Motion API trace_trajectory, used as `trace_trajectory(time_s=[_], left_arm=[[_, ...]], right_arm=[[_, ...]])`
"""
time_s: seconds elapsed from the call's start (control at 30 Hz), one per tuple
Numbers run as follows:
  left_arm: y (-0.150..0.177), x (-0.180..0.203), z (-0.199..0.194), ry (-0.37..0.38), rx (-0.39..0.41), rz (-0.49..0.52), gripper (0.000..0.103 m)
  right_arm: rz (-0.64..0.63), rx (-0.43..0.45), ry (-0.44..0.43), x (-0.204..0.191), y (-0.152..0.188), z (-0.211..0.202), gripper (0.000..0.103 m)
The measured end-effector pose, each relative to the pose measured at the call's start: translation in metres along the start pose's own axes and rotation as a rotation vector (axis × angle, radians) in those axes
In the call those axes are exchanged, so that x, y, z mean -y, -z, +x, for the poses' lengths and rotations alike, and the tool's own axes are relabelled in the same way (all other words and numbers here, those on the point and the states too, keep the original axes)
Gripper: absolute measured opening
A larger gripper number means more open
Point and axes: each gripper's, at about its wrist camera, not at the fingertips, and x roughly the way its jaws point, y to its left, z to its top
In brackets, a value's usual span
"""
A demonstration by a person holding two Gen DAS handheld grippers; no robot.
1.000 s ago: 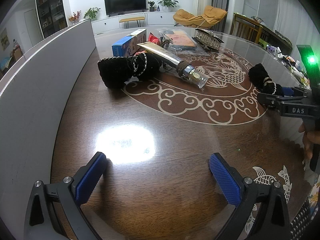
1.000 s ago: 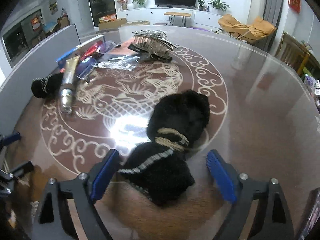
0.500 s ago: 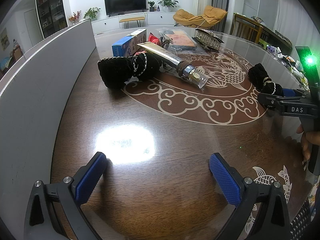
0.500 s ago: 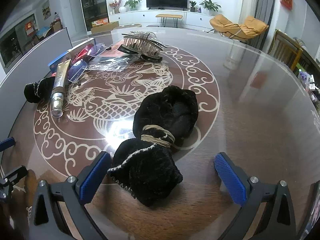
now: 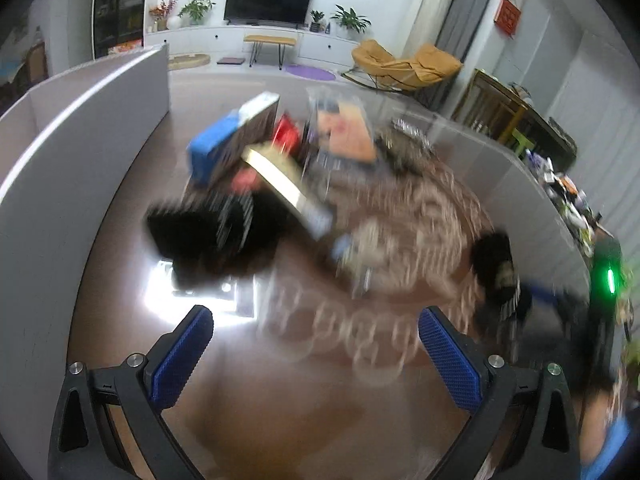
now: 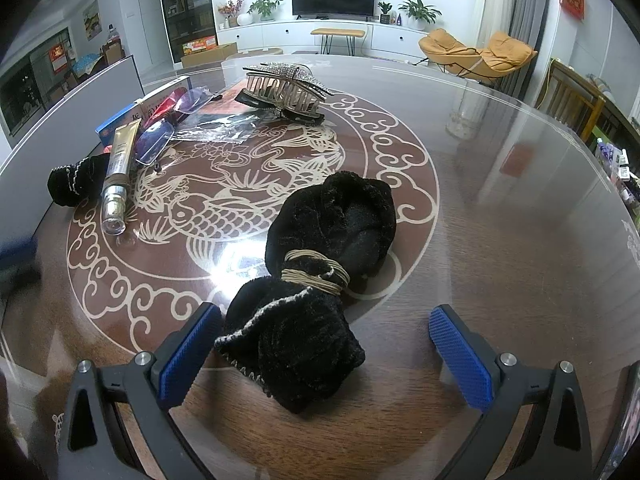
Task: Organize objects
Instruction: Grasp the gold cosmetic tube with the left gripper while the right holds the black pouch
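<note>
Now that the right gripper (image 6: pixel 324 344) has let its blue pads spread as wide as they go, the black pouch (image 6: pixel 320 264) tied with a tan cord lies free on the table (image 6: pixel 500 240). A second ago the pads sat closer to the soft cloth; now the left pad is just beside the pouch and the right pad is well apart from it, so nothing is held. The pouch rests near the front edge of the table, over the rim of the round fish picture.

The left gripper (image 5: pixel 316 352) is wide too, with nothing between its pads. Its view has gone blurry and shows things nearer than before, so it looks to be moving in toward the other black pouch (image 5: pixel 208 236) and the gold tube (image 5: pixel 280 184) near the left edge.

I think one pouch is now put down, and the left gripper may go for the next thing.
</note>
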Motion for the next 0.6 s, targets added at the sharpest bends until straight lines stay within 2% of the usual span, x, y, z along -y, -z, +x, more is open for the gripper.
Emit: trace_trajectory(time_s=[0.17, 0.27, 0.3, 0.37, 0.43, 0.47, 0.6], left_arm=[[-0.039, 0.021, 0.054, -0.089, -0.049, 0.012, 0.103], [-0.048, 0.021, 0.073, -0.124, -0.063, 0.019, 0.1], [-0.05, 0.019, 0.078, -0.129, -0.064, 0.015, 0.093], [-0.048, 0.021, 0.079, -0.173, -0.047, 0.051, 0.053], [-0.04, 0.025, 0.074, -0.185, -0.035, 0.118, 0.038], [-0.035, 0.026, 0.07, -0.172, -0.033, 0.131, 0.031], [0.005, 0.024, 0.04, -0.134, -0.038, 0.172, 0.028]], right_arm=[[0.001, 0.0, 0.001, 0.0, 0.0, 0.0, 0.103], [0.001, 0.0, 0.001, 0.0, 0.0, 0.0, 0.103], [0.001, 0.0, 0.001, 0.0, 0.0, 0.0, 0.103], [0.001, 0.0, 0.0, 0.0, 0.0, 0.0, 0.103], [0.001, 0.0, 0.001, 0.0, 0.0, 0.0, 0.103], [0.001, 0.0, 0.001, 0.0, 0.0, 0.0, 0.103], [0.002, 0.0, 0.001, 0.0, 0.0, 0.0, 0.103]])
